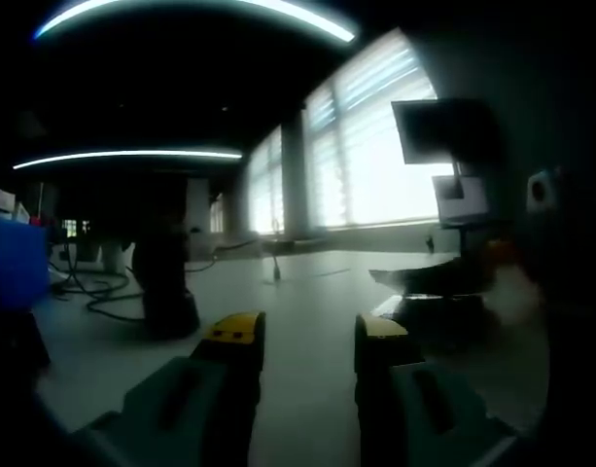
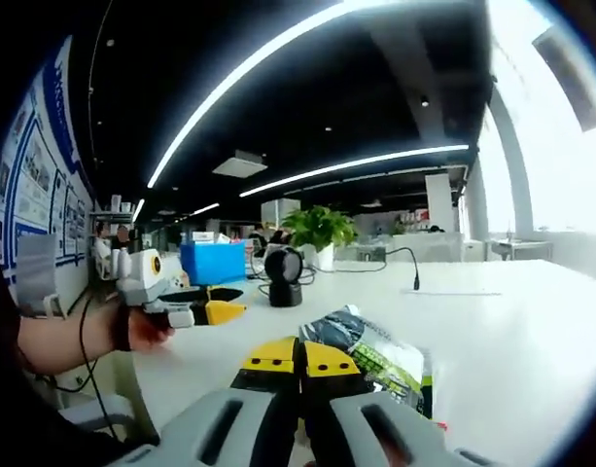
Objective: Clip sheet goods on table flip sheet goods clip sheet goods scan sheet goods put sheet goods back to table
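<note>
Gripping the sheet goods packet (image 2: 375, 352) above the tabletop (image 2: 511, 321), the right gripper (image 2: 299, 358) has closed jaws; the left gripper (image 1: 302, 336) hovers with jaws parted.

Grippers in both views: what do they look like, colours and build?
The left gripper and right gripper each have grey-green jaw bodies tipped with yellow pads. Seen from the right gripper view, the left one has a white body, and the person's hand wears a dark wristband.

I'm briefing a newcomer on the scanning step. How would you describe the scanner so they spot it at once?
Start at the long white table and look toward its far end, near the blue box and potted plant. The scanner stands between them: a small black upright device with a round head, unlike anything beside it.
</note>
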### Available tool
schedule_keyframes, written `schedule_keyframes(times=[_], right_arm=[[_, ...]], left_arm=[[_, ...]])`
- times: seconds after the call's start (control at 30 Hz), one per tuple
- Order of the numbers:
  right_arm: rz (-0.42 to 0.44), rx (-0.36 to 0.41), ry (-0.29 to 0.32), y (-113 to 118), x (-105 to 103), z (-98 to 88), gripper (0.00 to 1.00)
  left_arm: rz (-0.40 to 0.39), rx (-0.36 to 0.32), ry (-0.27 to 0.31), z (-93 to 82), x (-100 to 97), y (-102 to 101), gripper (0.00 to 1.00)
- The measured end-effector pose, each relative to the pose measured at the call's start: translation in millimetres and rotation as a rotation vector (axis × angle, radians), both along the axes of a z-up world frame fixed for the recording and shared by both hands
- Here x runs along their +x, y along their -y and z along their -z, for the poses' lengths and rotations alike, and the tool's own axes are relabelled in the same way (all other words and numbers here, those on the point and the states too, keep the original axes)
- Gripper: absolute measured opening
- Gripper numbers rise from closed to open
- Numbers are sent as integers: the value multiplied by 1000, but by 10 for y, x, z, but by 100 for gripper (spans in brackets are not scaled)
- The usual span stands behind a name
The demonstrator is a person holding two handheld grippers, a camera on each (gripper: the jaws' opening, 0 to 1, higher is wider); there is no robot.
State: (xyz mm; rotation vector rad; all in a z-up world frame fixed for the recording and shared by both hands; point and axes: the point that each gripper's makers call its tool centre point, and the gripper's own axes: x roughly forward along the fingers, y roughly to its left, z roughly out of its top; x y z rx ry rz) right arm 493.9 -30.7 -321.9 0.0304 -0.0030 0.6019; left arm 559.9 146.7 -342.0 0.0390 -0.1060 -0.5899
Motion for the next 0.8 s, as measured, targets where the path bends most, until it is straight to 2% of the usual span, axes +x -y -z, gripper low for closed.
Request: schedule_keyframes(times=[0.2,0.4,0.57,0.7,0.8], right_arm=[[60,5,61,221,112,-208,0],[129,48,70,506,251,-354,0],[185,24,147,738,346,-509,0],[207,52,128,910,430,-535,0],[227,58,136,974,438,-553,0]], left_arm=[[-1,-1,-1,0,2,-2,29],[-3,-2,-2,-1,5,-7,29],[-2,1,-3,3,3,-1,29],[-2,2,-4,6,3,1,29],[-3,2,-5,5,4,-1,29]])
